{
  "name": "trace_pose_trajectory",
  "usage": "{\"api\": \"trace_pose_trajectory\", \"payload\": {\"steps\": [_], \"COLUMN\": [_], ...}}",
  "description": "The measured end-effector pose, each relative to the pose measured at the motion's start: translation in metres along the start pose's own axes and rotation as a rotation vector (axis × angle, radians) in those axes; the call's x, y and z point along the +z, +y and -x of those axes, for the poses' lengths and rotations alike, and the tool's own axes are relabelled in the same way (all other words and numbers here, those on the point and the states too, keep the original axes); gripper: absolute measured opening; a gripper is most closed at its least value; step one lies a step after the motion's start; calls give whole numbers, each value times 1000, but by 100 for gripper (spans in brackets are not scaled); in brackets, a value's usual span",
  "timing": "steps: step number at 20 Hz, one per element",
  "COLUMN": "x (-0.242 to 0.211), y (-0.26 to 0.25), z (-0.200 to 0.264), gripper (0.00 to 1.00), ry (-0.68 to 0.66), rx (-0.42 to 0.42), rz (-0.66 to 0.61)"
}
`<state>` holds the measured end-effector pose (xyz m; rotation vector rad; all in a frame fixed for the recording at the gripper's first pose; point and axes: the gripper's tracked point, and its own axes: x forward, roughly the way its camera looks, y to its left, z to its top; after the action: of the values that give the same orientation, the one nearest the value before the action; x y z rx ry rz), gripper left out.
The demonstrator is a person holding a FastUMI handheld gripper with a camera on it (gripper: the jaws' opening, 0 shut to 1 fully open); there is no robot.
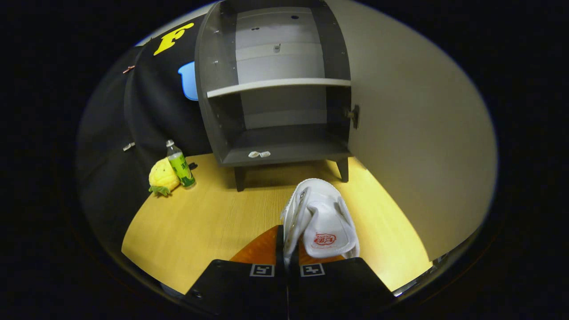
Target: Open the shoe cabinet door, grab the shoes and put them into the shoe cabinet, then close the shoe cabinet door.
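Note:
A white shoe (322, 218) is held between my fingers, toe pointing ahead, its side wall pinched by my gripper (288, 251), which is shut on it. Beyond the shoe stands the dark grey shoe cabinet (275, 146) on short legs, its door (413, 133) swung wide open to the right. Inside, a pale shelf (280, 85) divides it; both the shelf and the bottom compartment hold no shoes. A small white tag (259, 154) lies on the cabinet's bottom front edge.
A yellow plush pineapple (162, 177) and a green-labelled bottle (180, 164) stand on the wooden floor (200, 222) left of the cabinet, against the black cloth wall. The open door walls off the right side.

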<state>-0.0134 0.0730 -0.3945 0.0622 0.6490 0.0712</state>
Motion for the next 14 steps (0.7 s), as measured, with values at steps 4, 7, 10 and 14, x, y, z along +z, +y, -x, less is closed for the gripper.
{"api": "trace_pose_trajectory", "payload": {"steps": [4,7,10,14], "x": [69,122,167,224], "y": [-2,1,4,18], "z": [24,34,34,25], "gripper": [6,6,6,6], "ry": [-61,-104,-136,-176], "rx": [-7,-2,-1,14], "rz": [14,-11,-8,9]}}
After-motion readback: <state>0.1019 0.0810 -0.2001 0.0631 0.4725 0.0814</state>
